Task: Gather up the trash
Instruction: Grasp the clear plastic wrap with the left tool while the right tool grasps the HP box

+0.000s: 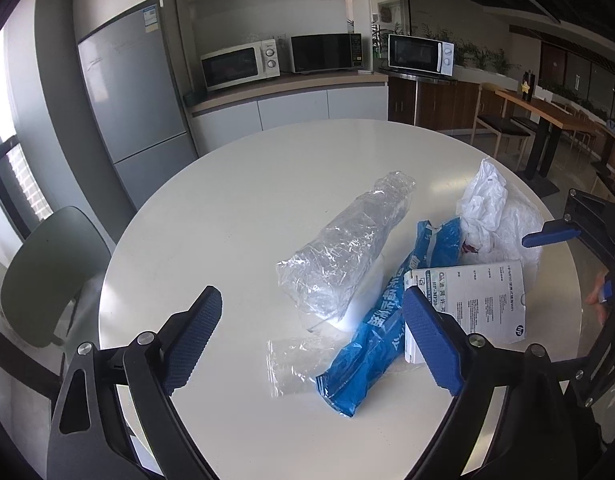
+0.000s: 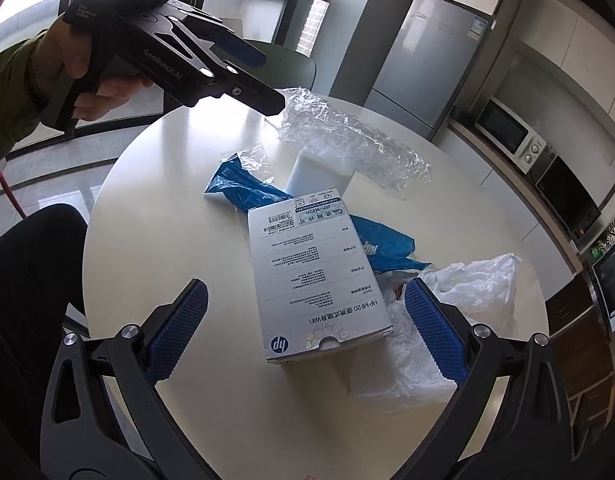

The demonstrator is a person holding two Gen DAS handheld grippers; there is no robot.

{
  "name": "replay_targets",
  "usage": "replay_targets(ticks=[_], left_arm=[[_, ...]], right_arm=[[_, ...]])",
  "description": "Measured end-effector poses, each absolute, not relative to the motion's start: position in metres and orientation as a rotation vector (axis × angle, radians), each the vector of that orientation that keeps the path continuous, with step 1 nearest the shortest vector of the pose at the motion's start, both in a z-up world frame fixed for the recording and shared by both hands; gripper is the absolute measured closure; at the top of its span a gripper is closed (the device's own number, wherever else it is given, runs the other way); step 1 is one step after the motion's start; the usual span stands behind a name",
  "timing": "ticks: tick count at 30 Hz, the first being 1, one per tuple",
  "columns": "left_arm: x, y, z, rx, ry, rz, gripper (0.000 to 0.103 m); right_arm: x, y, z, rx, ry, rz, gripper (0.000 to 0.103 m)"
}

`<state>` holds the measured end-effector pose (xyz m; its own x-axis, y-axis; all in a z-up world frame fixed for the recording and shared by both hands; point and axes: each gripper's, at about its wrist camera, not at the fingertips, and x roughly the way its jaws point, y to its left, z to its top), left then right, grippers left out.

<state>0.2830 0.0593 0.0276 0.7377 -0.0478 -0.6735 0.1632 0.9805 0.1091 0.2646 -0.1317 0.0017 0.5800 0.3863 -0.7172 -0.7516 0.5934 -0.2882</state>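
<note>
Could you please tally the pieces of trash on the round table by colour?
Clear plastic: 2, the crumpled wrap and the small zip bag
Blue: 1, the blue bag
White: 3, the printed box, the white plastic bag and the white block
Total: 6

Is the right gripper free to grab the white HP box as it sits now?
Probably yes. The right gripper is open and empty, the HP box lies on top of the pile between its fingers, and nothing covers it.
</note>
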Motion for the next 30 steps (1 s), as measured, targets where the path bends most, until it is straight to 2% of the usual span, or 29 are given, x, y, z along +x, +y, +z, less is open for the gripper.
replay_targets(ticks=[11,14,15,17,18,20,23,30], left_arm=[[0.33,0.06,0.008,0.17,0.796,-0.237,0.015],[0.331,0.06,0.007,0.159,0.784,-0.245,0.026],[0.33,0.06,0.008,0.148,0.78,-0.251,0.029],[0.33,0.062,0.005,0.141,0.792,-0.256,0.042],[0.331,0.062,0.004,0.144,0.793,-0.251,0.045],[0.328,0.06,0.004,0.146,0.785,-0.249,0.059],[0.323,0.062,0.009,0.113,0.755,-0.242,0.066],[0.306,0.063,0.02,0.067,0.694,-0.199,0.071]], right_arm=[[0.29,-0.117,-0.017,-0.701,0.729,0.727,0.009],[0.288,-0.114,-0.019,-0.702,0.732,0.715,0.01],[0.287,-0.113,-0.019,-0.704,0.732,0.717,0.015],[0.286,-0.111,-0.022,-0.723,0.74,0.714,0.024],[0.285,-0.111,-0.024,-0.732,0.743,0.708,0.027],[0.284,-0.113,-0.025,-0.723,0.742,0.704,0.028],[0.28,-0.114,-0.026,-0.716,0.723,0.696,0.028],[0.264,-0.12,-0.014,-0.644,0.666,0.667,0.03]])
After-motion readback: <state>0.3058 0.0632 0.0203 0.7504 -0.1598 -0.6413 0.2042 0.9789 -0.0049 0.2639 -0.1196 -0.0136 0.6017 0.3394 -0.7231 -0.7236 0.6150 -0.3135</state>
